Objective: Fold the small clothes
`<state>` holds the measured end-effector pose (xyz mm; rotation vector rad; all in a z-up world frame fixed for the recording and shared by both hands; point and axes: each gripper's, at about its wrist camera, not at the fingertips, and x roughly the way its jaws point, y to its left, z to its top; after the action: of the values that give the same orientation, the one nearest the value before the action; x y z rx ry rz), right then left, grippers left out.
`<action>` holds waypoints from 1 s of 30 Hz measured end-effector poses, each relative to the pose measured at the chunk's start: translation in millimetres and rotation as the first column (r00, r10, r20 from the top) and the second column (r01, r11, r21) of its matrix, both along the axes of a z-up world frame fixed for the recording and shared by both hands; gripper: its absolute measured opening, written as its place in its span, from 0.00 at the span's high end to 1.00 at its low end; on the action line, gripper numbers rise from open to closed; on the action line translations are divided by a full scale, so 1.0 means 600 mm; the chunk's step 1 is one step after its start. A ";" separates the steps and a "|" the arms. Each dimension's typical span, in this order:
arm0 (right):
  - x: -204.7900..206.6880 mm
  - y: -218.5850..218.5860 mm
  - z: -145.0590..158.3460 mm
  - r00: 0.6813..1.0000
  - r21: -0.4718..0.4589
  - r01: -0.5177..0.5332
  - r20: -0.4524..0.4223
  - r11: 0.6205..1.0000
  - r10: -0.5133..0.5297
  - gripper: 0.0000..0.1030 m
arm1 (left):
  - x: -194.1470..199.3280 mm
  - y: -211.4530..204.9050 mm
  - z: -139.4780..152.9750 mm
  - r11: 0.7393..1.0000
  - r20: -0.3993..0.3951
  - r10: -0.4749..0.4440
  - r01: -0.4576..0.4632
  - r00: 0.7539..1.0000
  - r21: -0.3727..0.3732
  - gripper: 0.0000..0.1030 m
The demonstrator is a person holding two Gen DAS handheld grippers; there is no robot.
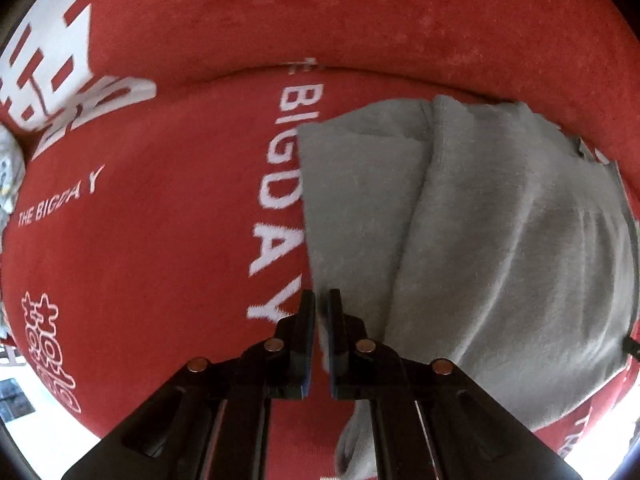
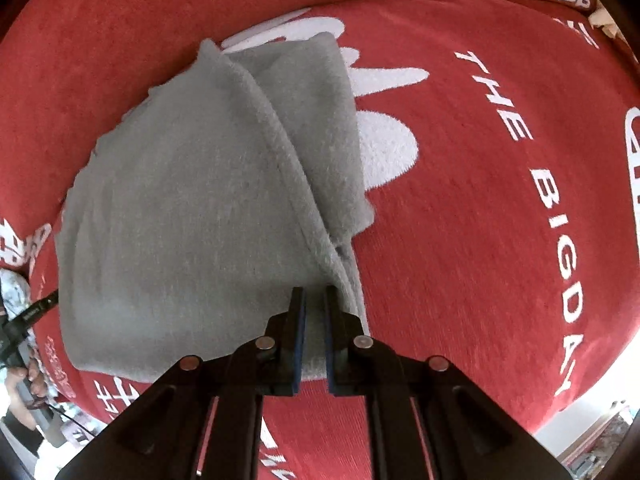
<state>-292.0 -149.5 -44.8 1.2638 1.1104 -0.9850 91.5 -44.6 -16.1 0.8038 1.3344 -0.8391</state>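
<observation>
A grey fleece garment (image 1: 480, 216) lies partly folded on a red blanket (image 1: 160, 200) with white lettering. It also shows in the right wrist view (image 2: 192, 216). My left gripper (image 1: 322, 300) is shut on the garment's near left edge, with grey cloth pinched between the narrow jaws. My right gripper (image 2: 315, 300) is shut on the garment's near right corner, where a folded hem runs up from the jaws. A folded flap (image 2: 320, 120) lies over the garment's far right side.
The red blanket (image 2: 480, 240) covers the whole work surface and bears "THE BIG DAY" in white. A person's hand holding the other gripper's handle (image 2: 24, 360) shows at the left edge of the right wrist view. A pale patterned cloth (image 1: 8, 176) lies at the far left.
</observation>
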 end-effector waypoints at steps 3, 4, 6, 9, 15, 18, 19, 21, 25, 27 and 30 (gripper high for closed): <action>0.009 0.008 0.003 1.000 0.006 0.000 -0.009 1.000 0.000 0.89 | 0.002 0.002 0.003 1.000 -0.037 0.008 -0.009 0.999 -0.008 0.94; 0.011 0.012 0.006 1.000 0.007 0.003 -0.012 1.000 -0.003 0.89 | -0.001 0.001 0.006 1.000 -0.049 0.003 -0.004 0.999 -0.016 0.94; 0.017 0.010 0.013 1.000 0.004 0.005 -0.003 1.000 -0.005 0.89 | -0.005 -0.003 0.009 1.000 -0.069 -0.008 0.006 0.998 -0.025 0.94; 0.045 0.007 0.015 0.999 -0.014 -0.043 -0.004 0.999 0.043 0.89 | -0.009 -0.015 0.009 1.000 -0.101 -0.014 0.011 0.995 -0.024 0.94; 0.090 0.013 0.012 0.996 -0.019 -0.091 0.017 0.996 0.091 0.89 | -0.007 -0.037 0.006 0.999 -0.106 -0.028 0.023 0.994 -0.043 0.22; 0.134 0.015 0.013 0.991 -0.030 -0.119 0.057 0.992 0.121 0.89 | -0.003 -0.050 0.022 0.995 -0.030 -0.037 0.034 0.999 -0.092 0.00; 0.144 0.016 0.012 0.989 -0.030 -0.125 0.069 0.992 0.127 0.89 | -0.002 -0.056 0.021 0.995 -0.036 -0.044 0.040 0.998 -0.088 0.00; 0.177 0.015 0.005 0.985 -0.024 -0.141 0.099 0.990 0.143 0.89 | 0.003 -0.069 0.013 0.995 -0.045 -0.058 0.055 0.997 -0.080 0.00; 0.212 0.014 -0.011 0.982 -0.001 -0.155 0.110 0.988 0.154 0.89 | 0.020 -0.107 -0.003 0.993 -0.071 -0.082 0.075 0.994 -0.089 0.01; 0.221 0.013 -0.020 0.982 0.015 -0.156 0.111 0.988 0.154 0.89 | 0.037 -0.118 -0.021 0.992 -0.133 -0.075 0.061 0.988 -0.110 0.16; 0.218 0.014 -0.024 0.981 0.022 -0.153 0.124 0.988 0.149 0.89 | 0.051 -0.146 -0.050 0.994 -0.227 -0.057 0.035 0.972 -0.101 0.37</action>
<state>-161.3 -141.4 -58.9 1.2294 1.1129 -0.7692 122.0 -132.0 -46.4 0.6793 1.4704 -1.0505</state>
